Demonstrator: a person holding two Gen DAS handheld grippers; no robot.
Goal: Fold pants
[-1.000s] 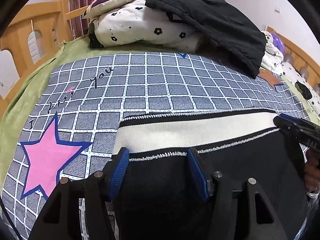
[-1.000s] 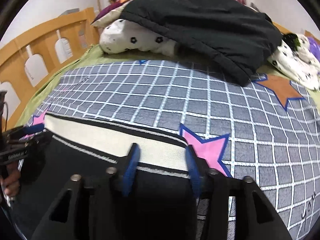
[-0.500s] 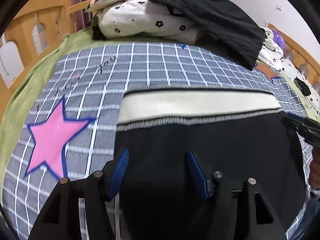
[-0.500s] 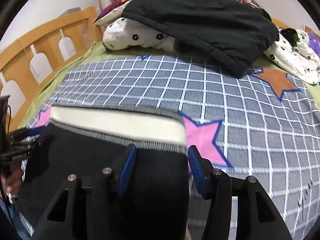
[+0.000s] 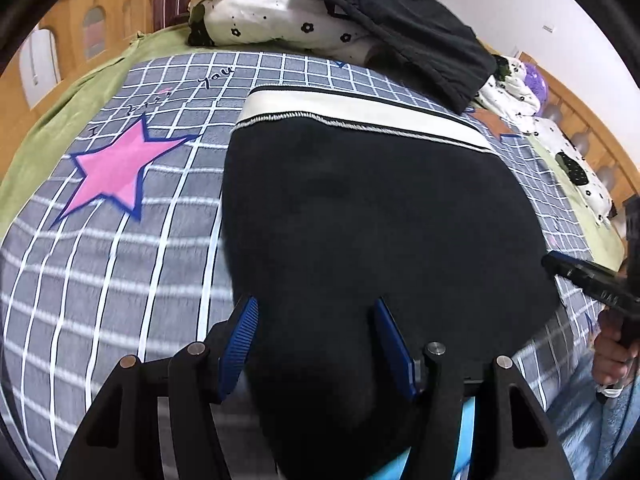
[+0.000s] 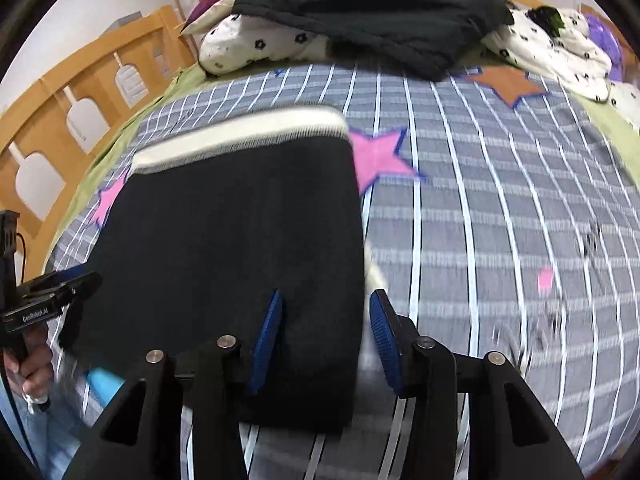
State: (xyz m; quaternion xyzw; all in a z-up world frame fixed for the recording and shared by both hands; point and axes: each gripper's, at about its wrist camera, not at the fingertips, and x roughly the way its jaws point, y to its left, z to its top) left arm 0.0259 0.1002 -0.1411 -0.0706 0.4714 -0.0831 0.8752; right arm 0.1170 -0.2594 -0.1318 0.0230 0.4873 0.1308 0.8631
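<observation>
Black pants (image 5: 372, 220), white waistband (image 5: 360, 114) at the far end, lie flat on checked bedspread (image 5: 120, 280). L gripper (image 5: 316, 340) & R gripper (image 6: 324, 328): jaws apart over fabric, nothing clamped; R's have just been narrowing. Pinch both near corners evenly, lift w/o dragging, then fold toward waistband.

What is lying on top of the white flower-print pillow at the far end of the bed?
A black garment lies draped over the flower-print pillow. Whatever is beneath that garment is covered.
</observation>
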